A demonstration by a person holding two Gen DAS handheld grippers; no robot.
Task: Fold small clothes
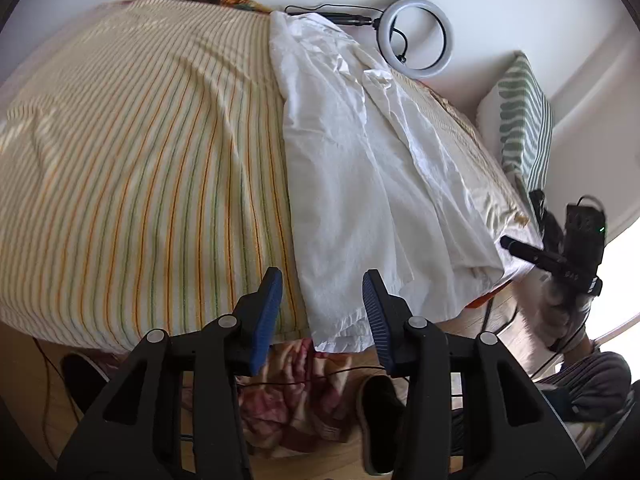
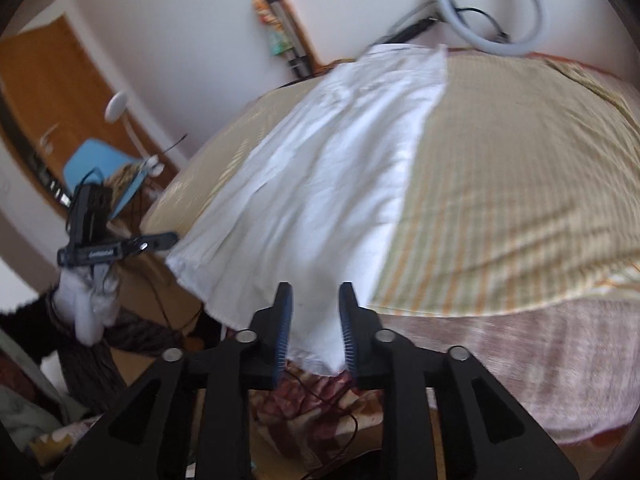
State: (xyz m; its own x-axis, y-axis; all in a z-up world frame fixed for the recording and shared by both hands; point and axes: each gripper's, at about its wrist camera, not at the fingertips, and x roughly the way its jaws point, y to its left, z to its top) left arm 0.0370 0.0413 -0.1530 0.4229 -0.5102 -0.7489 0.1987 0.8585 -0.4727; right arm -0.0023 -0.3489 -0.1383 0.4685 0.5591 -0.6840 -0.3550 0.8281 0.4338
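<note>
White garment [image 1: 360, 184] lies spread lengthwise on the striped bed [image 1: 140, 168], its near hem hanging over the edge (creased, seemingly one fold in at most). Left claw [image 1: 322, 312] and right claw [image 2: 314, 322] both stand open at that hem, gripping nothing; most folding seems left.

The right gripper [image 2: 315, 294] stands parted over the white garment's [image 2: 320, 176] hem — spread on a striped bedcover [image 2: 520, 184].
</note>
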